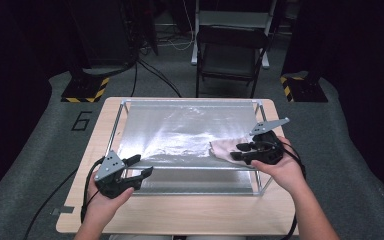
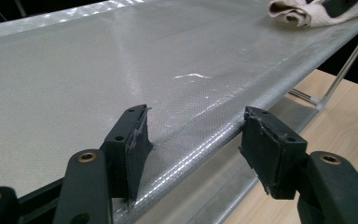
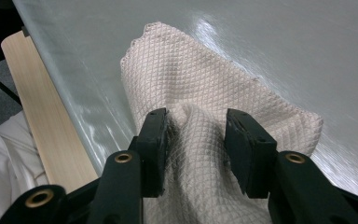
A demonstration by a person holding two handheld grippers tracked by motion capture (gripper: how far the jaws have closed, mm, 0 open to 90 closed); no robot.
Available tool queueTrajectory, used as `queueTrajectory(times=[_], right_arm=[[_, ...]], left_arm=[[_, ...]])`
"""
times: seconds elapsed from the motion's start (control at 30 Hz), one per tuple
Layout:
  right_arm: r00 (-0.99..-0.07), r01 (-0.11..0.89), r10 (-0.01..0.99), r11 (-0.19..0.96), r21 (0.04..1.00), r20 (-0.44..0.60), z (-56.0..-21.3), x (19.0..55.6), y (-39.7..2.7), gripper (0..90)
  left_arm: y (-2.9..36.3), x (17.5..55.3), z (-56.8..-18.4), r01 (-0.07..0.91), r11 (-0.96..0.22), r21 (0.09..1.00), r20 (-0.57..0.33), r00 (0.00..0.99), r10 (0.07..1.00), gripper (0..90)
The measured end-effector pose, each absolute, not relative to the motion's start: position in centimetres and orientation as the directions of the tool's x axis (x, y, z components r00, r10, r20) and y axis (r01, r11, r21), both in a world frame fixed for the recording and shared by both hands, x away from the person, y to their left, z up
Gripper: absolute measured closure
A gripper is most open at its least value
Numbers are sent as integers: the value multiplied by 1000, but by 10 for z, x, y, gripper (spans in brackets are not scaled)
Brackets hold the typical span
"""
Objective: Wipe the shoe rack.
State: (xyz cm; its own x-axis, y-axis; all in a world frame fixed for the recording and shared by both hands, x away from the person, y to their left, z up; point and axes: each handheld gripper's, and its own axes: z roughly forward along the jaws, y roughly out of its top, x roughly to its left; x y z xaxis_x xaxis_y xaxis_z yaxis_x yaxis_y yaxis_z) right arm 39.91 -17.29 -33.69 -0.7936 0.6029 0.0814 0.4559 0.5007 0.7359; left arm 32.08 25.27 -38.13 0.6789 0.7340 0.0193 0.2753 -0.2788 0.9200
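left gripper agape, right gripper clamped

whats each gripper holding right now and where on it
The right gripper pinches a raised fold of the beige waffle-weave cloth. The left gripper holds nothing, its jaws open astride the silvery sheet's near edge.

A folding chair stands beyond the wooden table.

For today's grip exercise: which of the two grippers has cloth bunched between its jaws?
The right gripper: a fold of the beige waffle cloth sits between its jaws. The left gripper straddles only the shiny sheet's edge.
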Motion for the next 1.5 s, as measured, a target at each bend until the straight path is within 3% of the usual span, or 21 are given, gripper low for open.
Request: queueTrajectory(times=[0.33,0.73,0.93,1.17,1.5], right_arm=[[-813,438,578,526,728,72,-334,399,-217,602],[-836,400,549,587,705,17,-333,405,-144,603],[-846,399,533,589,703,33,-332,408,-160,599],[-801,452,597,550,702,48,-332,408,-205,597],[-822,445,568,589,674,46,-331,412,-158,603]], left_arm=[[252,321,-381,278,-278,920,18,676,737,411],[253,321,-382,277,-272,922,15,676,737,411],[253,321,-382,275,-272,922,15,676,737,412],[253,321,-382,278,-262,924,7,673,740,411],[253,321,-382,281,-255,925,-2,676,737,410]])
